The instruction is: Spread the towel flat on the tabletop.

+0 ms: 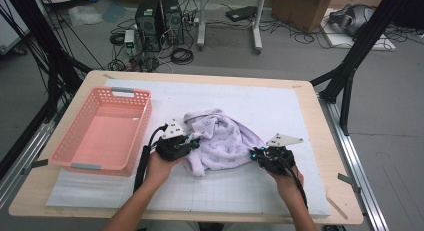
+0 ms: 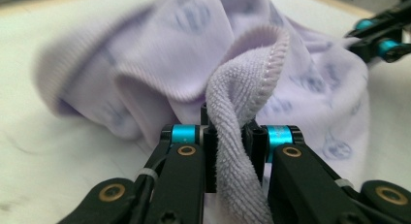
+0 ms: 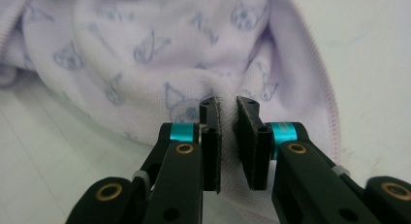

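Black jaws of the left gripper (image 2: 231, 136) rise from the bottom of the left gripper view, clamped on a rolled fold of the lavender towel (image 2: 232, 88); its stitched hem curls up and over toward twelve o'clock from between the pads. Beyond the fold, the blue-printed cloth heaps up, blurred toward ten o'clock, and the other gripper's cyan-ringed tips show at two o'clock.

Seen from the right gripper view, the right gripper (image 3: 229, 118) is closed on a pinch of the same towel (image 3: 145, 49), with a thin band of cloth pressed between the two pads. Printed cat-face outlines cover the fabric above, and a hemmed edge runs down at three o'clock onto the white mat (image 3: 373, 64).

From the high view, the towel (image 1: 222, 138) lies crumpled near the middle of the gridded white mat (image 1: 280, 106), which covers a wooden table (image 1: 327, 136). The left gripper (image 1: 196, 143) grips the towel's nine o'clock edge, and the right gripper (image 1: 254, 153) holds its four o'clock edge. A person's hands and forearms come in from six o'clock. At nine o'clock of the towel, well apart from it, a pink plastic basket (image 1: 132, 98) sits on the mat.
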`<state>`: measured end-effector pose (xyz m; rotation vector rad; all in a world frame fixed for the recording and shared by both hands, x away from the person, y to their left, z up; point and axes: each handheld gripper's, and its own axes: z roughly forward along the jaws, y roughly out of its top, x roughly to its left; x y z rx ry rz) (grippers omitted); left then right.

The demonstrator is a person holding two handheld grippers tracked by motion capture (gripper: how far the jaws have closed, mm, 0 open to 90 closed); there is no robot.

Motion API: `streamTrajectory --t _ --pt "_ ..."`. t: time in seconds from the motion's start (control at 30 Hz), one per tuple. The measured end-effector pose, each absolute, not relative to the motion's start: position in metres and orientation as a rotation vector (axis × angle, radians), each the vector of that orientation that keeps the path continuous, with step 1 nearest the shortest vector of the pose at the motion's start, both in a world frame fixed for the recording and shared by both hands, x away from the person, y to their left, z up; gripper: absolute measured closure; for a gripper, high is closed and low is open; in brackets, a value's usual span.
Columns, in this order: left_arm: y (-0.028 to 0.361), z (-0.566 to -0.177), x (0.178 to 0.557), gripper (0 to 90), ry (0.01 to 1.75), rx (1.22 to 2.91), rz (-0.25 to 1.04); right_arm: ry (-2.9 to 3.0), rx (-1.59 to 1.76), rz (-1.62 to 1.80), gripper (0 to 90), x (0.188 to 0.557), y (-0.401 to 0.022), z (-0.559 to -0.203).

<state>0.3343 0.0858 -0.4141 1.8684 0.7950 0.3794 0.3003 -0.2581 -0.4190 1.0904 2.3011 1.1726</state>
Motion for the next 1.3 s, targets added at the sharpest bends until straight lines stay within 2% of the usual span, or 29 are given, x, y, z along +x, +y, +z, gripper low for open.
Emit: streamTrajectory --t 0.23,0.37,0.6,0.63,0.7,0.73,0.87,0.9,1.0,1.1,1.3 --pt "0.094 -0.392 0.367 82.5 0.858 1.789 0.495 2.130 1.174 1.224 80.4 0.315 -0.257 -0.394" --pt "0.098 -0.399 0.383 82.4 0.940 1.762 0.580 2.080 1.200 1.195 82.6 0.337 -0.248 -0.388" --pt "0.097 -0.414 0.397 81.3 0.994 1.768 0.619 2.052 1.207 1.146 84.3 0.376 -0.237 -0.396" --pt "0.098 -0.415 0.398 77.8 1.018 1.756 0.610 2.035 1.212 1.149 84.5 0.381 -0.236 -0.397" --pt "0.099 -0.417 0.400 61.6 1.069 1.734 0.545 2.001 1.225 1.122 85.0 0.390 -0.235 -0.398" --pt "0.098 -0.418 0.399 56.4 1.067 1.740 0.516 1.984 1.237 1.092 85.0 0.394 -0.234 -0.399" --pt "0.095 -0.414 0.388 44.7 1.009 1.767 0.494 1.950 1.291 1.032 84.5 0.407 -0.236 -0.406" --pt "0.095 -0.414 0.385 43.8 0.998 1.768 0.493 1.954 1.307 1.036 82.7 0.408 -0.237 -0.408" --pt "0.096 -0.412 0.377 41.5 0.961 1.811 0.476 1.975 1.323 1.039 67.2 0.405 -0.237 -0.407" --pt "0.099 -0.412 0.365 40.4 0.933 1.818 0.484 1.959 1.273 1.079 62.1 0.393 -0.239 -0.398" --pt "0.111 -0.416 0.348 40.1 0.923 1.850 0.479 1.966 1.154 1.123 60.9 0.360 -0.252 -0.385"
